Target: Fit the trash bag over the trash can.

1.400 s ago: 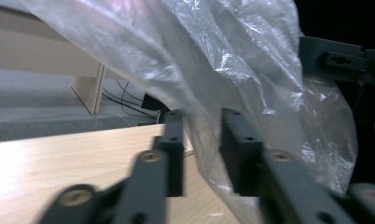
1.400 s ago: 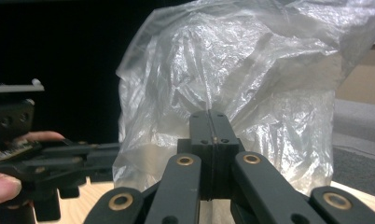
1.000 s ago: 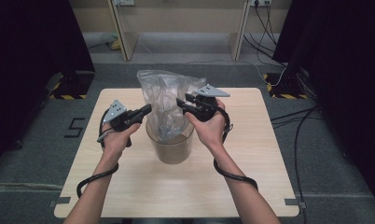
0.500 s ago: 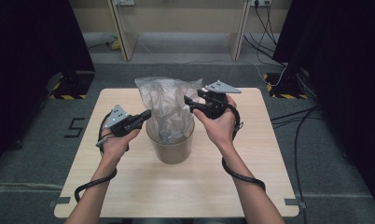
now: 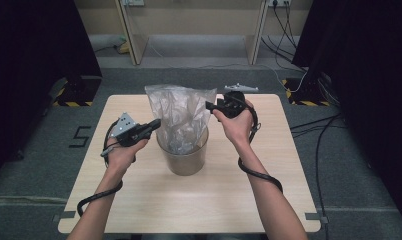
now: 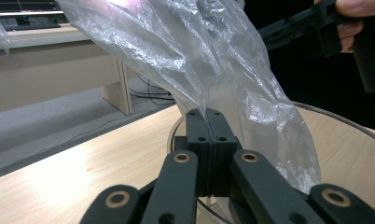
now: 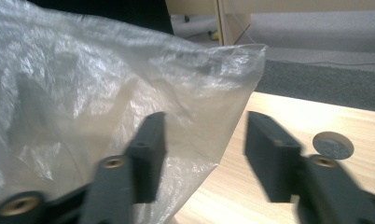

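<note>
One clear plastic bag [image 5: 181, 117] counted, one round bin [image 5: 183, 159] beneath it, two grippers, left [image 5: 155, 123] and right [image 5: 209, 105] of the bag, one tabletop [image 5: 199, 200], one grey disc [image 7: 333, 145] beside the bag.

Light wood table [image 5: 139, 200]; clear bin [image 5: 183, 161] stands mid-table.

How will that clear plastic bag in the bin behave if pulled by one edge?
Probably floppy: the plastic bag is thin, crinkled film, sagging in folds. Likely very light. It may slip or stretch where the left gripper pinches it; the bin could tip.
</note>
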`<state>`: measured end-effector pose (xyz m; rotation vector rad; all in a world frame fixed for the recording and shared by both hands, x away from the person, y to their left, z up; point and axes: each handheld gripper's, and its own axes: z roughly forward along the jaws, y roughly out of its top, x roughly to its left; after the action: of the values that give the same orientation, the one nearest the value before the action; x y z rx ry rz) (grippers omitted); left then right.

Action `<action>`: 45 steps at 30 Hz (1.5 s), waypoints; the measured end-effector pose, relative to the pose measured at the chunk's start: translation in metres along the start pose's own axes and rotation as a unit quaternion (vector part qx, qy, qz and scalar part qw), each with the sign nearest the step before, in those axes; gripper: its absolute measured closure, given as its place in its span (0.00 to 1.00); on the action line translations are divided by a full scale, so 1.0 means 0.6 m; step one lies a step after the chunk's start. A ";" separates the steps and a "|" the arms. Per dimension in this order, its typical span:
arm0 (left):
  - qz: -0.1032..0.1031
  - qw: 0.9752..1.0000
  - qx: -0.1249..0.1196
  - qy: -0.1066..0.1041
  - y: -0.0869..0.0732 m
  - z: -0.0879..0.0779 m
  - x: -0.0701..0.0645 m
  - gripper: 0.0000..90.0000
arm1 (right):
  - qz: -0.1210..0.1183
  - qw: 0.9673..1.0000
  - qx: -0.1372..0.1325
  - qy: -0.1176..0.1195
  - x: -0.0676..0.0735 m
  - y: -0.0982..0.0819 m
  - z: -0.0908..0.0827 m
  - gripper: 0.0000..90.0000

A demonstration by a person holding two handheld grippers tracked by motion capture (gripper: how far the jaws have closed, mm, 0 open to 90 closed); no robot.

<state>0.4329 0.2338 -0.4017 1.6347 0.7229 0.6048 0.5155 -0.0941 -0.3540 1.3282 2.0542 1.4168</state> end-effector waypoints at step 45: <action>-0.010 1.000 -0.010 0.026 0.010 -0.060 0.010 0.53 | -0.085 0.996 0.027 0.025 0.006 -0.012 -0.034 0.74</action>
<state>0.4115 0.2610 -0.3897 1.5966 0.7679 0.6404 0.4961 -0.1033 -0.3502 1.1162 2.1948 1.3431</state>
